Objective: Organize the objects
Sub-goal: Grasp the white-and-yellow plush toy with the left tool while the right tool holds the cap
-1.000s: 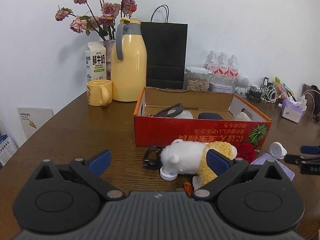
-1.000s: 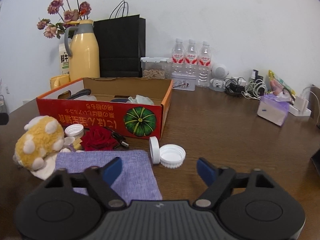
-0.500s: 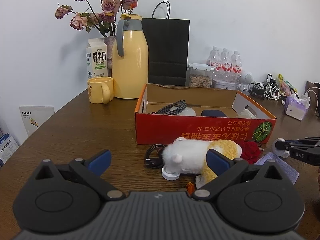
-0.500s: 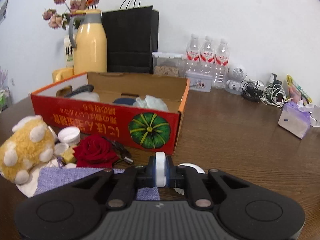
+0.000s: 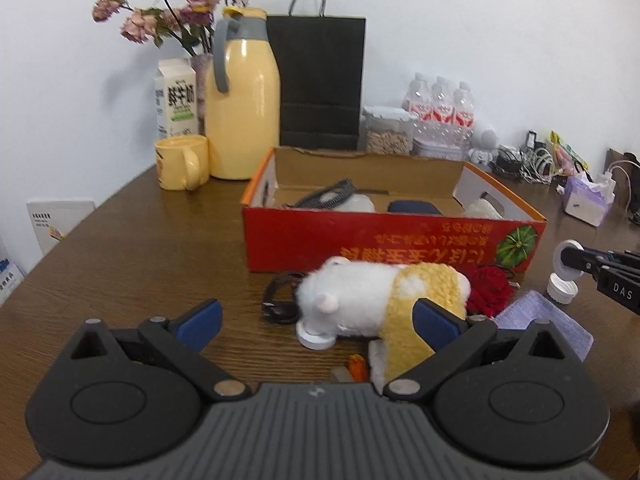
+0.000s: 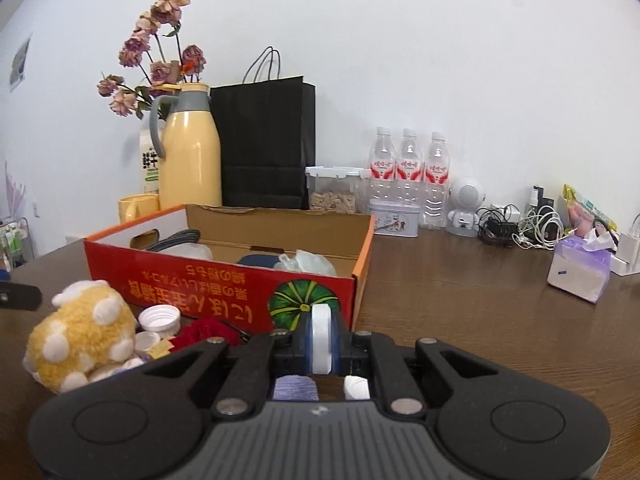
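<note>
My right gripper [image 6: 322, 344] is shut on a white bottle cap [image 6: 321, 320], held on edge just in front of the red cardboard box [image 6: 224, 284]. The left wrist view shows this gripper [image 5: 576, 259] at the right, with the cap [image 5: 561, 261] lifted off the table. My left gripper [image 5: 316, 318] is open and low over the table. A white and yellow plush toy [image 5: 372, 300] lies just beyond its fingers. Beside the toy are a red rose [image 5: 488, 290], a purple cloth [image 5: 540, 320], a black cable [image 5: 278, 300] and another white cap [image 5: 562, 290].
The box [image 5: 392, 240] holds a cable, a dark pouch and a plastic bag. Behind it stand a yellow thermos [image 5: 244, 112], a yellow mug [image 5: 182, 162], a milk carton [image 5: 176, 98], a black bag [image 5: 320, 84], water bottles [image 6: 408, 176] and a tissue pack [image 6: 580, 272].
My right gripper closed on the white cap that stood on edge beside the cloth and raised it towards the box. The left gripper stayed open and drifted slightly.
</note>
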